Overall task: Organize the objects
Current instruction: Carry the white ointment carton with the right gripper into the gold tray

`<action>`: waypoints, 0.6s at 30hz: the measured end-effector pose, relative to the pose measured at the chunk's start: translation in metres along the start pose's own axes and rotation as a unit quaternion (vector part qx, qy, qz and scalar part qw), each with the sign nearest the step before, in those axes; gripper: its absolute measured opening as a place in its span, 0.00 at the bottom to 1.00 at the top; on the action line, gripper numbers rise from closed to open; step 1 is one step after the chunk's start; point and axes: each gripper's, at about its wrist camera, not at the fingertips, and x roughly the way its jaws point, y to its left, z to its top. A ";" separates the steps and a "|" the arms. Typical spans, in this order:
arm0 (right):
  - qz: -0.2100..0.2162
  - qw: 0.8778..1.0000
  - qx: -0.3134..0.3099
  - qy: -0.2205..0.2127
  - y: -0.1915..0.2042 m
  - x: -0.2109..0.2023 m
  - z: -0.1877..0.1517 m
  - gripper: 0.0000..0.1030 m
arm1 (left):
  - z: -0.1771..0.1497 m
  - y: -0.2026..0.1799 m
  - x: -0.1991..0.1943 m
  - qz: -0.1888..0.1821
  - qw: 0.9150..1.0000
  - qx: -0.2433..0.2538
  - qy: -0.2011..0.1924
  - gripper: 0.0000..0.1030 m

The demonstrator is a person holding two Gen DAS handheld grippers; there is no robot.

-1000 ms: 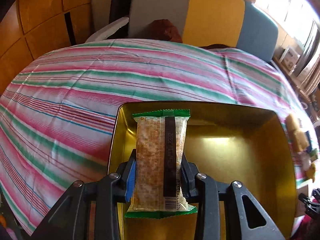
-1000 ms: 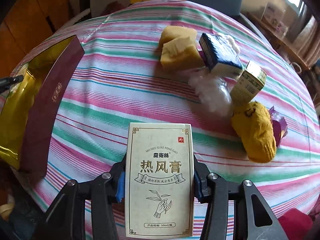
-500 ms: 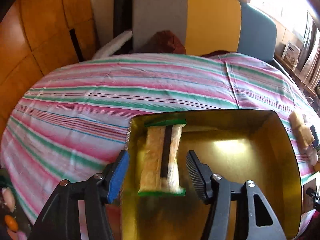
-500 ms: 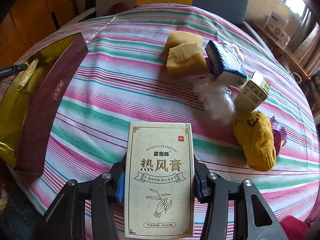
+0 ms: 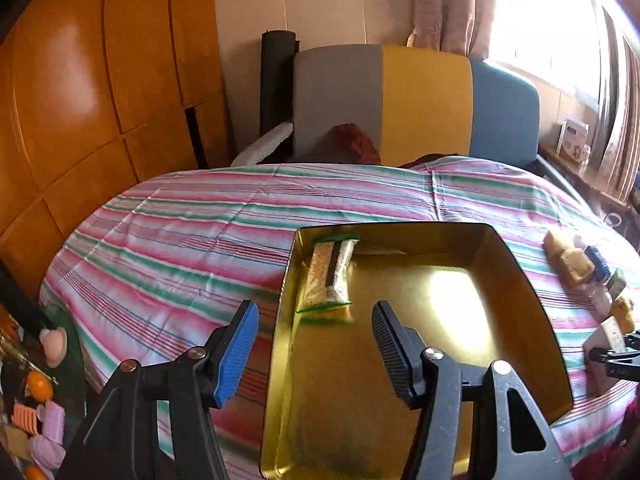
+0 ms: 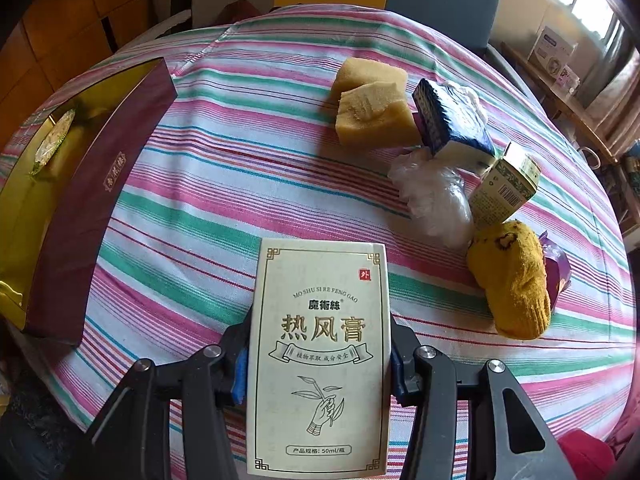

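Observation:
A gold-lined box with a maroon outer wall sits on the striped tablecloth. A green-edged snack packet lies inside it at the far left corner; it also shows in the right wrist view. My left gripper is open and empty, raised above the box's near left side. My right gripper is shut on a cream carton with Chinese lettering, held above the table's near edge.
On the cloth to the right lie two yellow sponges, a blue-and-white box, a clear plastic bag, a small green carton, a yellow sock and a purple wrapper. A multicoloured sofa stands behind the table.
My left gripper opened and let go of the snack packet, which now lies in the box, then drew back and up. The right gripper still holds the cream carton.

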 end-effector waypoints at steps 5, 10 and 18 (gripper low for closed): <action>-0.011 1.000 -0.007 -0.004 0.004 0.001 0.000 0.50 | -0.009 0.004 -0.011 0.015 1.000 -0.004 -0.005 0.58; -0.018 1.000 -0.010 -0.007 0.006 -0.001 -0.002 0.50 | -0.015 0.008 -0.016 0.024 1.000 -0.004 -0.001 0.58; -0.017 1.000 0.008 -0.012 0.008 -0.006 0.002 0.50 | -0.022 0.021 -0.018 0.031 0.999 -0.008 0.007 0.58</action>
